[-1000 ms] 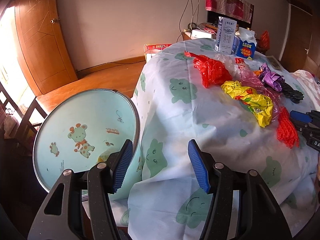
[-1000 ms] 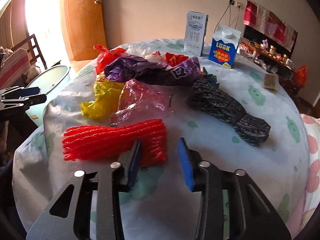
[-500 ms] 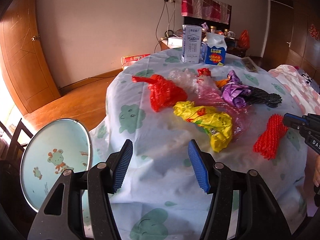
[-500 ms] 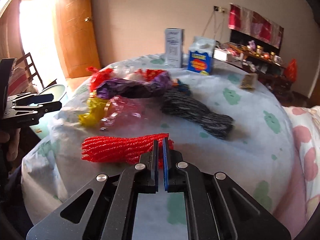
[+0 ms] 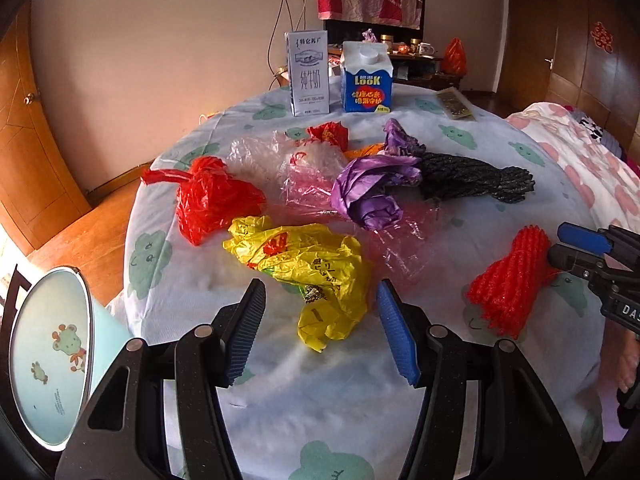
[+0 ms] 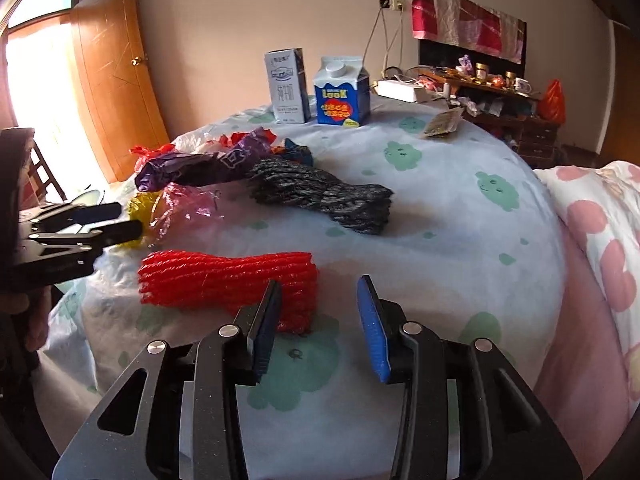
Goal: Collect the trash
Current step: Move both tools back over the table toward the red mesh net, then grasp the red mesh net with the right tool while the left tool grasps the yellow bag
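1. Closest to the left gripper (image 5: 320, 328), the yellow bag (image 5: 308, 268) is seen crumpled on the table (image 5: 280, 400); its near end lies between the wide-spread jaws, but nothing is gripped.
2. Just ahead of the right gripper (image 6: 320, 320), the red foam net (image 6: 228, 280) lies flat on the table. Its right end sits at the left jaw, mostly outside the gap, and the jaws are held well apart and empty.
3. The step in hand is judged to be the reach for a first piece: no trash is held, and every piece is on the table.
4. Beyond the yellow bag, a red bag (image 5: 212, 200), a purple bag (image 5: 372, 196), clear and pink film (image 5: 304, 176) and a black foam net (image 5: 472, 180) are spread. Two cartons (image 5: 340, 76) stand upright at the far edge.
5. To the left of the yellow bag, below the table edge, a pale blue bin (image 5: 48, 360) with a cartoon print is seen, tilted toward the camera; it is taken to be the place for the trash.
6. For the next move, the left jaws would need to be lowered over the yellow bag's bulk and closed. The right jaws would need to be shifted left so that the net's end falls inside the gap. Thin plastic is likely to slip unless a thick fold is taken.
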`<state>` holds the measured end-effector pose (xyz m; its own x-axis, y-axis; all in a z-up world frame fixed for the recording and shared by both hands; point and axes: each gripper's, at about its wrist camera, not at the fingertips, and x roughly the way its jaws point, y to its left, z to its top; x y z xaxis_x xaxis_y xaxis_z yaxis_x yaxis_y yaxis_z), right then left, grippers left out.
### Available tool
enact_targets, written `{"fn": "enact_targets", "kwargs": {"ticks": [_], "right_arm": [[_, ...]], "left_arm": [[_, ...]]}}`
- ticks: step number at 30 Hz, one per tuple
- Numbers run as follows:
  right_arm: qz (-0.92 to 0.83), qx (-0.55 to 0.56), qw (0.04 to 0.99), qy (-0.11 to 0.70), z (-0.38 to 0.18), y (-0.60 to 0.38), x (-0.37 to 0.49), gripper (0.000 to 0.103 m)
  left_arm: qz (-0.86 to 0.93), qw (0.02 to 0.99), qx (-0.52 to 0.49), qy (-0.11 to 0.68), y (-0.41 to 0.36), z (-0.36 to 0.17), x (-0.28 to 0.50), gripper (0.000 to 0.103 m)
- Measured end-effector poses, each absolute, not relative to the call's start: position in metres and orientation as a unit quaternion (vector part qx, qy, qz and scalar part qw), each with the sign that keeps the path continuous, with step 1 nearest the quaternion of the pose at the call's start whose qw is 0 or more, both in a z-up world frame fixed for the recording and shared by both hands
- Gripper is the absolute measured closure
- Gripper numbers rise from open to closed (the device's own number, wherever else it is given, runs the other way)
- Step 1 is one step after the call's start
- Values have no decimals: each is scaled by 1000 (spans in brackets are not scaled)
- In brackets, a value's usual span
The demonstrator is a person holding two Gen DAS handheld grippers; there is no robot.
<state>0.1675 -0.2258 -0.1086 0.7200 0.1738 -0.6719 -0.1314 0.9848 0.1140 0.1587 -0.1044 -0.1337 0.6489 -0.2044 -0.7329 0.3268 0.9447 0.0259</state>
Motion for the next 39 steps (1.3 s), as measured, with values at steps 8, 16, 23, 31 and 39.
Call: {"fn": "enact_targets", "kwargs": {"ticks": [8, 16, 23, 31, 39], "right_arm": [[110, 37, 920, 373, -113, -213, 173, 63], [111, 12, 933, 341, -98, -196, 165, 50], [120, -8, 924, 364, -103, -179, 179, 49], [147, -23, 911, 384, -111, -159, 184, 88], [156, -24, 929, 335, -82, -147, 170, 89]], "left_arm": [[-183, 897, 64, 398, -84, -131, 152, 77], [-183, 911, 80, 361, -57, -108, 117, 77], [-145, 917, 71, 363, -15, -105, 102, 77], [-102, 921, 50, 372, 30, -109, 103, 77], [-79, 928, 47, 360, 53, -101, 97, 77]]}}
